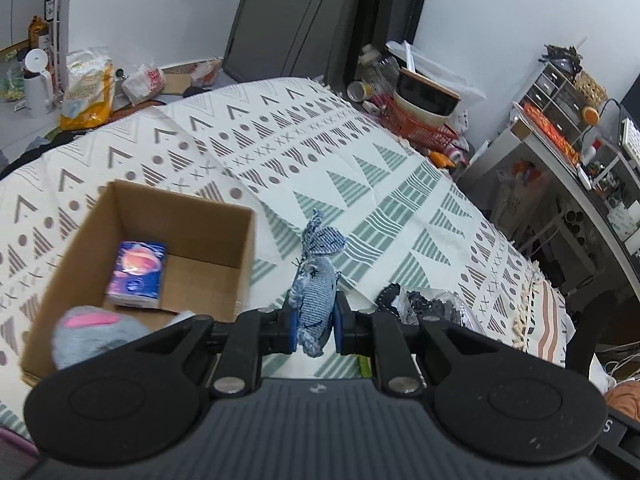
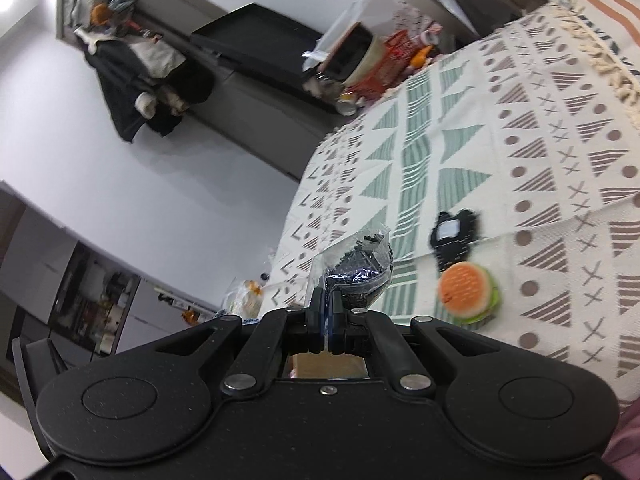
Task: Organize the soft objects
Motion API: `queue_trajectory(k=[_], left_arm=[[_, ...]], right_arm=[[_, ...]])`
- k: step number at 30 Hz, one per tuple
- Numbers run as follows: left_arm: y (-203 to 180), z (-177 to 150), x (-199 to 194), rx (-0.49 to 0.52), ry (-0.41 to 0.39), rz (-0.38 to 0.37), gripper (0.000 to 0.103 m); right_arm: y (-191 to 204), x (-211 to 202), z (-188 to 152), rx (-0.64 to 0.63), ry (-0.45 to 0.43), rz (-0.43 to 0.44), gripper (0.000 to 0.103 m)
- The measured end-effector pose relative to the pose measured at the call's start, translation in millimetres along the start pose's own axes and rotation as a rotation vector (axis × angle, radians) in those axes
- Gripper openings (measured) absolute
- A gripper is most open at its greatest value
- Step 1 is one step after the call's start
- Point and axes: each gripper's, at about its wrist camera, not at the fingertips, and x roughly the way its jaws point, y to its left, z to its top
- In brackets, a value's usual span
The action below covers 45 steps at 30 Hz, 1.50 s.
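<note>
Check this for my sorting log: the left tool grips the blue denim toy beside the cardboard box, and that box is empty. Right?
Not quite: the cardboard box is not empty. The left wrist view shows a tissue packet inside. The left tool does grip the blue denim toy beside it.

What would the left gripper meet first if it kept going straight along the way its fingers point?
The left gripper, shut on the denim fish toy, points over the patterned bedspread just right of the cardboard box. It would probably meet bare bedspread first, though depth is unclear.
</note>
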Motion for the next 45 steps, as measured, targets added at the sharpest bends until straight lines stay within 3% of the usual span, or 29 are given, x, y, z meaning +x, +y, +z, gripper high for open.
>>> queue_trajectory(k=[16,23,27,30,34,37,43,45], left_arm=[[64,13,-35,-0.058,-0.025,0.044,0.015],[82,13,-40,-0.080,-0.023,0.050,0.015],[87,12,-40,-0.086,-0.017,0.045,0.016],[88,10,-36,-0.085,-0.004,0.036,0.016],[88,5,-29,-0.102,0.010,0.031,0.017],[87,1,-24,-0.112,0.024,0.022,0.017],[83,-5,-21,-0.104,0.039,0.014,0.017],[83,-5,-22,-0.104,0.041,0.012,0.017]], right_arm=[[54,17,-39,-0.108,0.102,0.084,0.000],[77,15,-50,-0.149,0.116,0.158,0.000],[72,22,-50,-0.146,0.162,0.107,0.000],[60,22,-47,-0.124,0.174,0.015,0.008],[39,17,-40,-0.111,0.177,-0.102,0.053],[27,18,-40,-0.110,0.185,-0.195,0.061],[8,36,-54,-0.090,0.247,-0.292,0.086],[3,45,-58,-0.078,0.264,-0.304,0.087]])
